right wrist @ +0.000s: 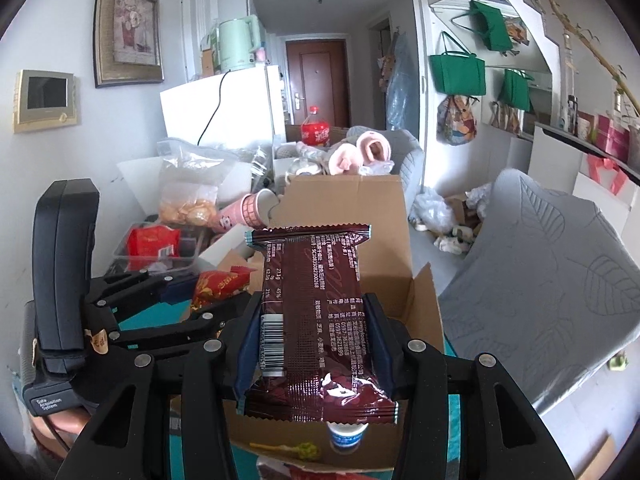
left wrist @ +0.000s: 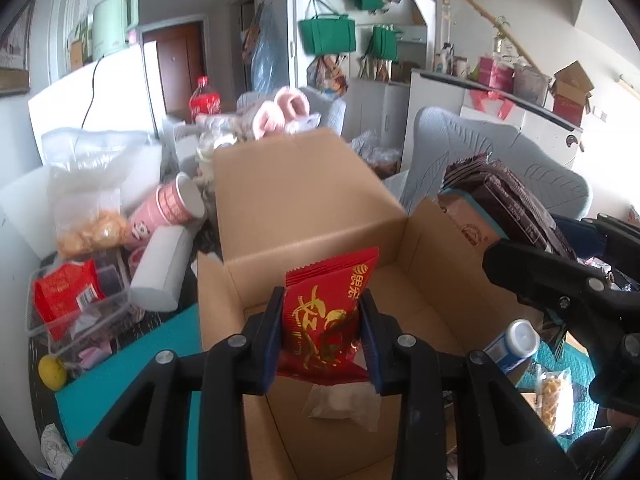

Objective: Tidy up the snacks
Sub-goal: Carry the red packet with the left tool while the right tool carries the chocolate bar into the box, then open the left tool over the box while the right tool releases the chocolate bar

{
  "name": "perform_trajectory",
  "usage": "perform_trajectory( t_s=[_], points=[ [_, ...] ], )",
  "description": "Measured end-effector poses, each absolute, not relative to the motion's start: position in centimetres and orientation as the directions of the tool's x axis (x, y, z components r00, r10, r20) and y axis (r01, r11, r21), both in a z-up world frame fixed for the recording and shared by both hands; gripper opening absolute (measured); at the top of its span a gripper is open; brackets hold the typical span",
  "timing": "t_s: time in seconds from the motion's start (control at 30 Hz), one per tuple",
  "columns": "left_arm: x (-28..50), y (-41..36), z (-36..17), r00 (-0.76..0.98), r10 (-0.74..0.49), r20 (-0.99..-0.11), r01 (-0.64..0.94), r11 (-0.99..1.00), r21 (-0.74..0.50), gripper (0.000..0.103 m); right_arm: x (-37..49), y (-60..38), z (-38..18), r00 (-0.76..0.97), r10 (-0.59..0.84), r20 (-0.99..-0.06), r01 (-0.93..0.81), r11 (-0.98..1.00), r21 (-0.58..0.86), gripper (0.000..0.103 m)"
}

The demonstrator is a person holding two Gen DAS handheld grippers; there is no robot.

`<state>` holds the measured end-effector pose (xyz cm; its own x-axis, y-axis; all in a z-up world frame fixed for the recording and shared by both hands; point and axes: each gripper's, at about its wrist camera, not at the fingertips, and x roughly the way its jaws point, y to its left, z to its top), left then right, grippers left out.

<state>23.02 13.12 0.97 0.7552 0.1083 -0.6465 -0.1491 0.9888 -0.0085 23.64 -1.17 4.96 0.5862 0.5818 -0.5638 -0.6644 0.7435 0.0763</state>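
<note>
LEFT: left gripper (left wrist: pixel 324 340) clamped on red packet (left wrist: pixel 326 320), above open box (left wrist: pixel 320 216) | RIGHT: right gripper (right wrist: pixel 314 344) clamped on brown packet (right wrist: pixel 316 320), near box rim | DONE: one clear pouch (left wrist: pixel 344 404) in box | LEFT TO DO: both packets unreleased; red bag (left wrist: pixel 64 296) remains in tub (left wrist: pixel 108 312) on table

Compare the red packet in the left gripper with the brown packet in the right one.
The red packet is short, with gold lettering; the brown packet is longer, showing small white print and a barcode. The red one is over the open box; the brown one is near its flap. Both are sealed and clamped between jaws.
</note>
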Motion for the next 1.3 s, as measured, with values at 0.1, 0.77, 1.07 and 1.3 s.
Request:
perform_trajectory(
  t_s=[0.1,0.77,1.07,1.3],
  points=[
    [23.6,13.3,-0.1,0.730,0.120,-0.673,-0.160,0.987,0.002,0.034,24.4,0.0,4.1,0.570,0.566,-0.595,-0.668,0.741,0.065,0.047],
    [25.0,12.1,-2.5,0.626,0.133,-0.768,-0.168,0.985,0.034,0.035,26.3,1.6,1.8,0.582,0.419,-0.697,-0.625,0.779,-0.053,0.058],
    [24.8,12.0,-2.3,0.608,0.154,-0.778,-0.187,0.981,0.048,0.036,25.9,0.8,2.9,0.616,0.409,-0.673,-0.600,0.797,-0.066,0.062],
    [23.6,12.0,-0.3,0.658,0.141,-0.740,-0.199,0.980,0.010,0.036,25.2,0.1,4.2,0.629,0.428,-0.649,-0.598,0.800,-0.052,0.062]
  ],
)
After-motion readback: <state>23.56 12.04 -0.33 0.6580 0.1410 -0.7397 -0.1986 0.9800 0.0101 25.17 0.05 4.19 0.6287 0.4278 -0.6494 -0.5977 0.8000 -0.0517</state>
